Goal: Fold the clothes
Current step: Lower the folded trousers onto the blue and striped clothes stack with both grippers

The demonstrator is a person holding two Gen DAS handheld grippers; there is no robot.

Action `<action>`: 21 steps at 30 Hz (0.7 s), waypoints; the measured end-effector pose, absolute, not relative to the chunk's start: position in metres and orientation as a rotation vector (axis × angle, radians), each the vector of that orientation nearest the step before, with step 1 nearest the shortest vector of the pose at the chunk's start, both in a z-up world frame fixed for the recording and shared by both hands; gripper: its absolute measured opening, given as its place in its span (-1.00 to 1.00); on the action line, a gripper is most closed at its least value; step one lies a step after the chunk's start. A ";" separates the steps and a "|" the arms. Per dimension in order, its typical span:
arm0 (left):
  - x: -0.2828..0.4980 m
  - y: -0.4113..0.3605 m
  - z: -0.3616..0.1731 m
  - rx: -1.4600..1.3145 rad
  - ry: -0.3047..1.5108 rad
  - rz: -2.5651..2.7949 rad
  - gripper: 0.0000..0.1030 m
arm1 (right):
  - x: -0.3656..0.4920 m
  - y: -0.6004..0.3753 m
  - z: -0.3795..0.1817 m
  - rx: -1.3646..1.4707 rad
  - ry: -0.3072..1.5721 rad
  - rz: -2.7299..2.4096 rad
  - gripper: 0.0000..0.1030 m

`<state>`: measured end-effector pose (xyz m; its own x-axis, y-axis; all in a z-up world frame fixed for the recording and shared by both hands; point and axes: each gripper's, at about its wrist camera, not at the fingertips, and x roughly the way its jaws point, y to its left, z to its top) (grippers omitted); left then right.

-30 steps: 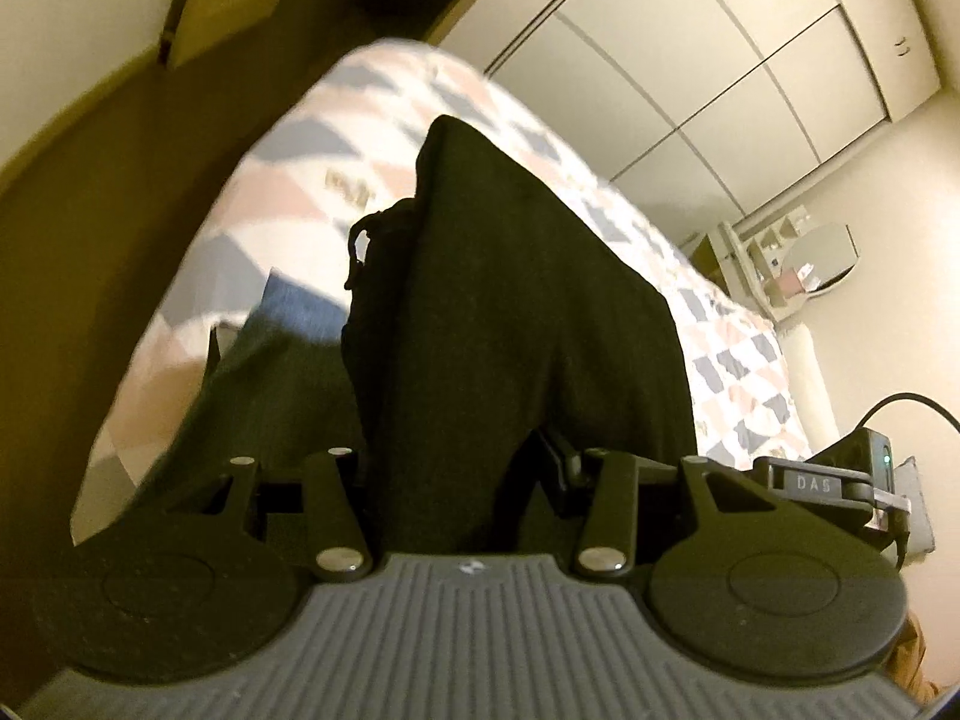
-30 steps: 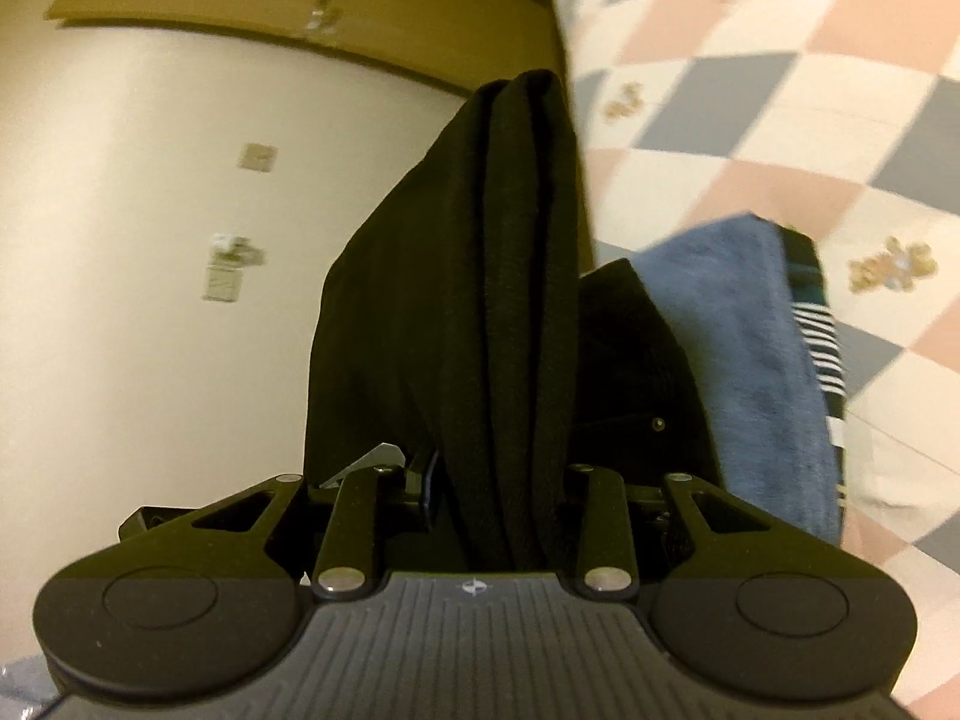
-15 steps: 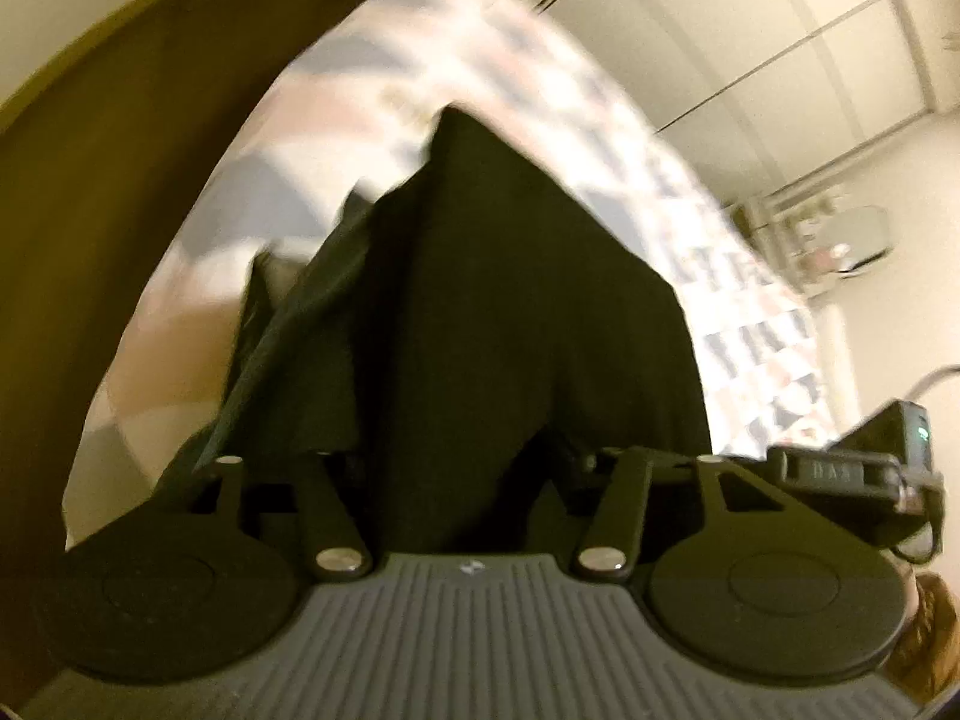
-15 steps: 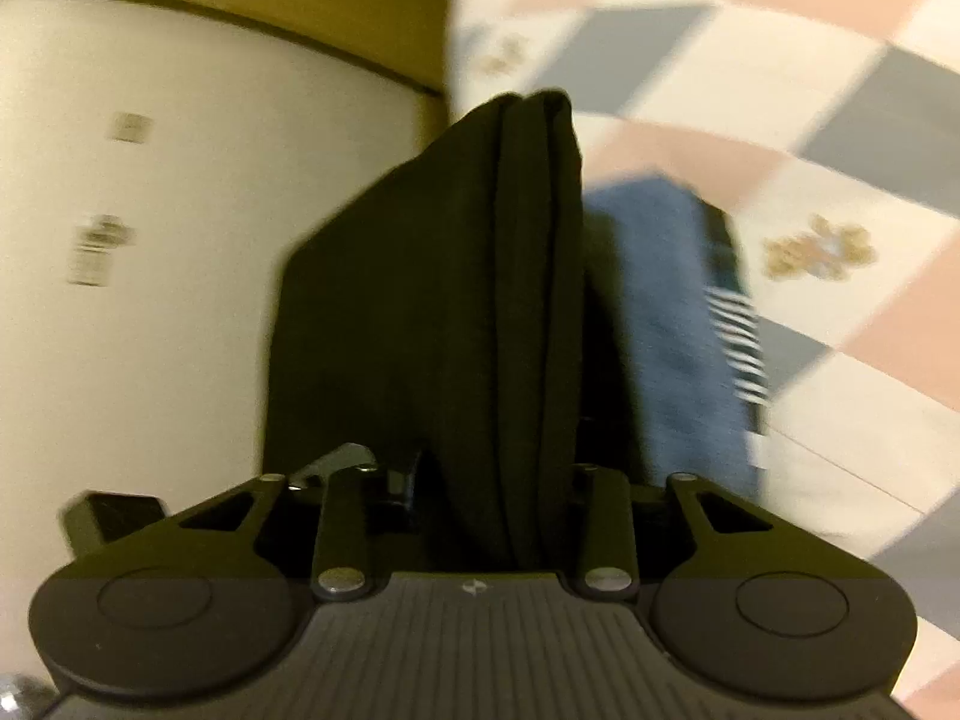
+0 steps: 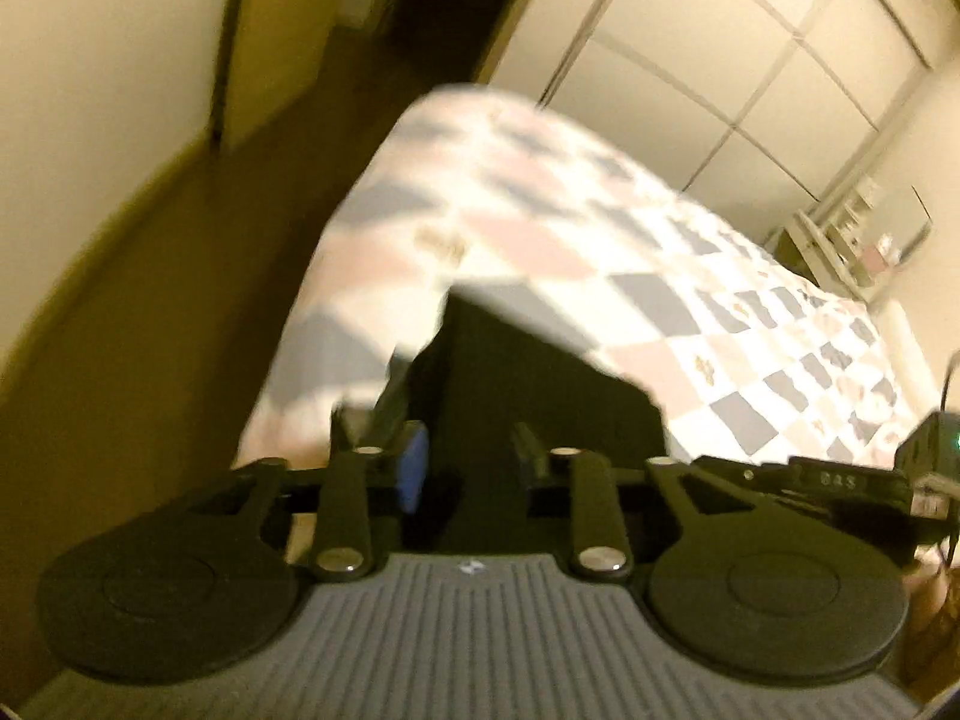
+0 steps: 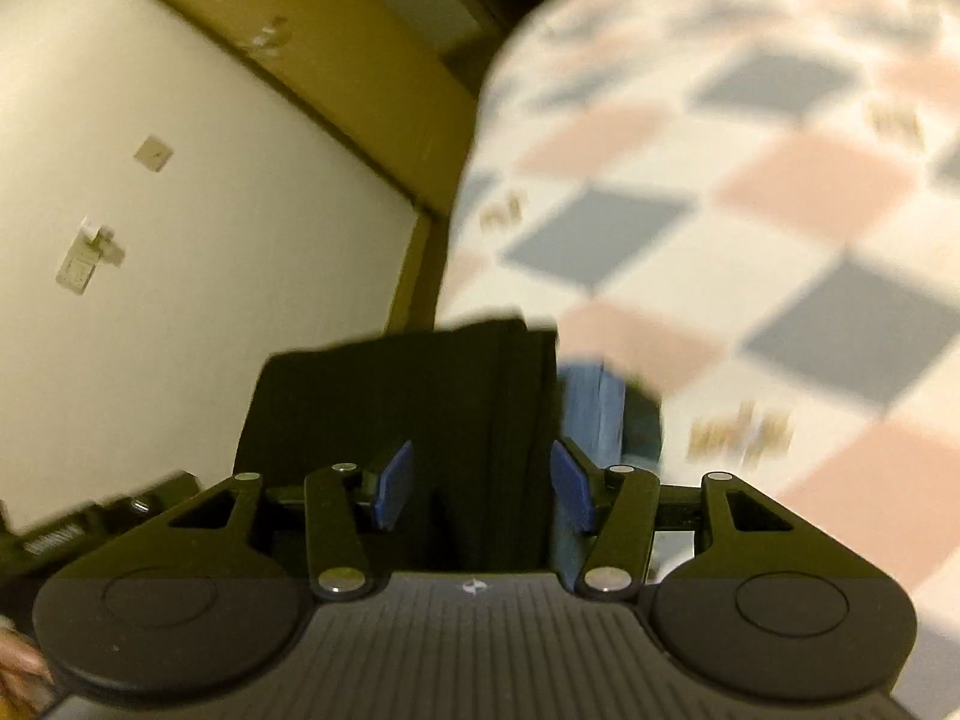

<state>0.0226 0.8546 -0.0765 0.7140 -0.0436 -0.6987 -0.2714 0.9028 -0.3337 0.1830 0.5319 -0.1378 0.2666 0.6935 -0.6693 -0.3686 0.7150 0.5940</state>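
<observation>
Left gripper (image 5: 468,468): blue-padded fingers spread apart; the folded black fabric garment (image 5: 540,396) runs between them, and no pad presses on it. Released.
Right gripper (image 6: 483,489): both blue finger pads (image 6: 393,486) visible and parted, with gaps to the black cloth (image 6: 420,408) on either side. Released.
Garment position: folded black fabric lies near the edge of the bed with the pink, grey and white checked quilt (image 5: 660,276), directly ahead of both tools. In the right wrist view, several stacked layers show along its right edge.
Neighbouring item: a blue cloth piece (image 6: 591,408) sits just beside the black garment on its right in the right wrist view; whether the two touch cannot be told because of blur.
Opposite tool: black body of the right gripper (image 5: 840,483) shows at the right edge of the left wrist view.
Background: white panelled wardrobe doors (image 5: 750,90) beyond the bed; cream wall (image 6: 210,240) and brown wooden trim (image 6: 336,66) on the right view's left side.
Image quality: both views motion-blurred.
</observation>
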 end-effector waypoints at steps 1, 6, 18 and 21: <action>0.025 0.844 -0.071 -0.383 0.753 0.107 -0.60 | 0.182 0.535 -0.132 0.321 1.051 0.755 0.04; 0.052 0.809 -0.090 -0.153 0.781 0.050 -0.65 | 0.180 0.573 -0.127 0.139 0.949 0.833 0.00; 0.093 0.867 -0.166 -0.348 0.782 0.022 -0.91 | 0.190 0.633 -0.195 -0.164 0.991 0.843 -0.01; 0.098 0.875 -0.174 -0.370 0.793 0.030 -0.93 | 0.192 0.635 -0.197 -0.160 1.004 0.840 0.00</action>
